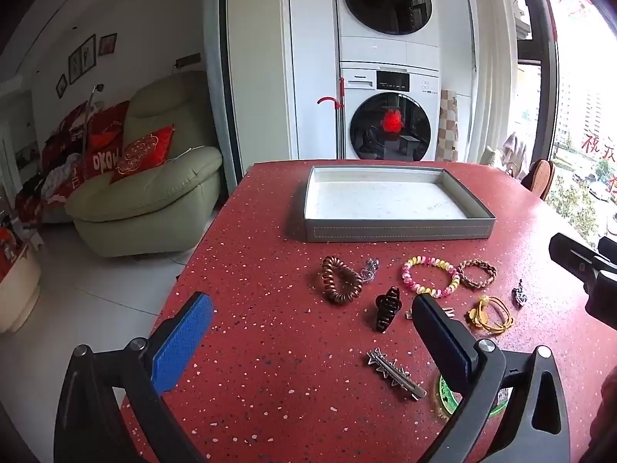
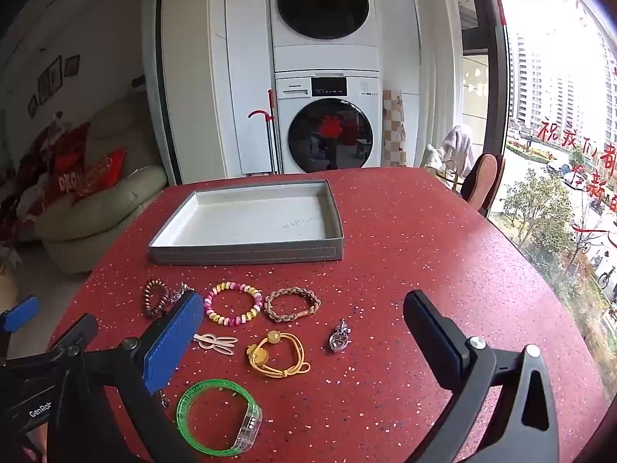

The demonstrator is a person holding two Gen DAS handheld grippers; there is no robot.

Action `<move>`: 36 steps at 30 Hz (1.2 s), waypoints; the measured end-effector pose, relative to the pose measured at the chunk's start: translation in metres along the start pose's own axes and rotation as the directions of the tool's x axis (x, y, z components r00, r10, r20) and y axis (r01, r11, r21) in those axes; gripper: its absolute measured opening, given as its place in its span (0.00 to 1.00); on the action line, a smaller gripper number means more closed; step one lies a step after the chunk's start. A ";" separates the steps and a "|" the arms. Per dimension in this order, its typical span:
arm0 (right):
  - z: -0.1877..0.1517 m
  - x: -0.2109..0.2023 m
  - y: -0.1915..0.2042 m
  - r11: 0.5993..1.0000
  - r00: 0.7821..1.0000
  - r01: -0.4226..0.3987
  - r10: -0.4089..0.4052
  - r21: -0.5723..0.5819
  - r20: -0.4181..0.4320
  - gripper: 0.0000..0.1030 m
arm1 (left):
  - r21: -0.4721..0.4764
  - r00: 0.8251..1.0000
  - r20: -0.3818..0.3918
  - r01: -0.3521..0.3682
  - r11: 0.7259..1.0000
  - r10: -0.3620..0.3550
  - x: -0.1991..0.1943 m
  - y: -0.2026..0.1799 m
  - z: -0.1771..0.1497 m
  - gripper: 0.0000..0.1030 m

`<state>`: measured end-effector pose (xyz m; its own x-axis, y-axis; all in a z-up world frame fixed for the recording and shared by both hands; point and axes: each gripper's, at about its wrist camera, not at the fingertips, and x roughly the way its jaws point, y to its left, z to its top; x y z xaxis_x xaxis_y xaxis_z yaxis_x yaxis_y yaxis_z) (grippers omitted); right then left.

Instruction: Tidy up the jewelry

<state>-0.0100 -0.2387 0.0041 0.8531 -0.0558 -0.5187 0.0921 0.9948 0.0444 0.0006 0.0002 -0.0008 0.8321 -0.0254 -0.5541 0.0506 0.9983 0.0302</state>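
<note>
An empty grey tray [image 1: 397,229] [image 2: 246,252] sits at the back of the red table. Jewelry lies in front of it: a brown spiral hair tie [image 1: 339,278] [image 2: 155,298], a pink-yellow bead bracelet [image 1: 430,274] [image 2: 233,304], a braided brown bracelet [image 1: 477,273] [image 2: 292,304], a yellow cord hair tie [image 1: 490,313] [image 2: 275,355], a silver pendant [image 2: 340,336], a dark claw clip [image 1: 386,308], a spiky metal clip [image 1: 393,373] and a green bangle [image 2: 218,416]. My left gripper [image 1: 308,343] and right gripper [image 2: 304,347] hover open and empty above them.
The red speckled table [image 1: 250,270] [image 2: 424,239] ends at the left over a white floor. A pale clip [image 2: 216,341] lies by the right gripper's left finger. A green armchair [image 1: 154,189], stacked washing machines [image 1: 389,115] and a window [image 2: 559,135] stand beyond.
</note>
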 end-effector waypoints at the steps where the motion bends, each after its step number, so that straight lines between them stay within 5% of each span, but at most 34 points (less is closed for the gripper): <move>1: -0.001 0.000 0.000 1.000 1.000 -0.002 0.002 0.002 -0.001 1.00 | 0.002 1.000 -0.001 0.005 1.000 -0.005 0.000 0.000 0.000 1.00; 36: -0.001 -0.005 0.002 1.000 1.000 -0.015 0.015 0.019 0.006 1.00 | -0.021 1.000 0.016 -0.019 1.000 0.019 -0.006 0.007 -0.003 1.00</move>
<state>-0.0144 -0.2362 0.0059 0.8574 -0.0414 -0.5130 0.0887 0.9937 0.0682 -0.0058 0.0071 0.0002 0.8418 -0.0073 -0.5397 0.0235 0.9995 0.0232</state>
